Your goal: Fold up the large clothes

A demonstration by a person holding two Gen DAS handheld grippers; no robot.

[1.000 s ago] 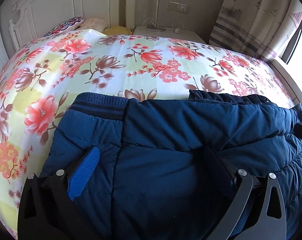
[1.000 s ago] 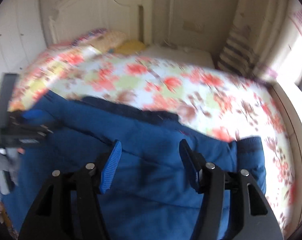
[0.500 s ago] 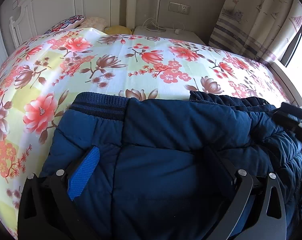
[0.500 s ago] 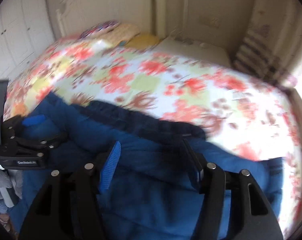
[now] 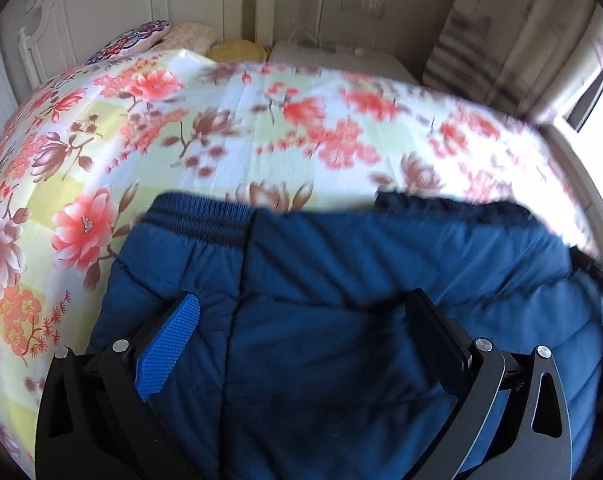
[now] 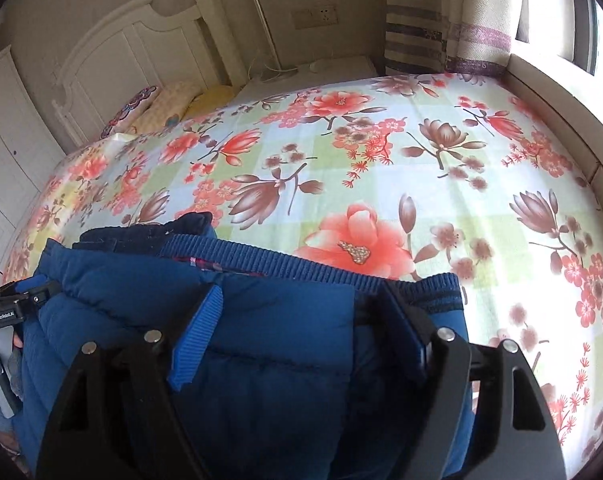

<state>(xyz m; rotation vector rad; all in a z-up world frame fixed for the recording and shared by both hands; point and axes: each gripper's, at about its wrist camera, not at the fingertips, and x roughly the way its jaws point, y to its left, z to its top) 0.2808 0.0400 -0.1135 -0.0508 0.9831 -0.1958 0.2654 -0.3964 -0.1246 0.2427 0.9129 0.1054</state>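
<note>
Right wrist: jacket [image 6: 269,344] hem meets open floral bedspread [image 6: 381,152].

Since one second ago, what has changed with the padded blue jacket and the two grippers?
The right gripper has come down onto the padded blue jacket, now folded to its ribbed hem; its jaws have just been opening. The left gripper stays wide over the jacket.

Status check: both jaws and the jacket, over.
Left gripper open over blue jacket. Right gripper open, jaws just widened, jacket under them. Jacket on floral bedspread. No obstruction seen.
</note>
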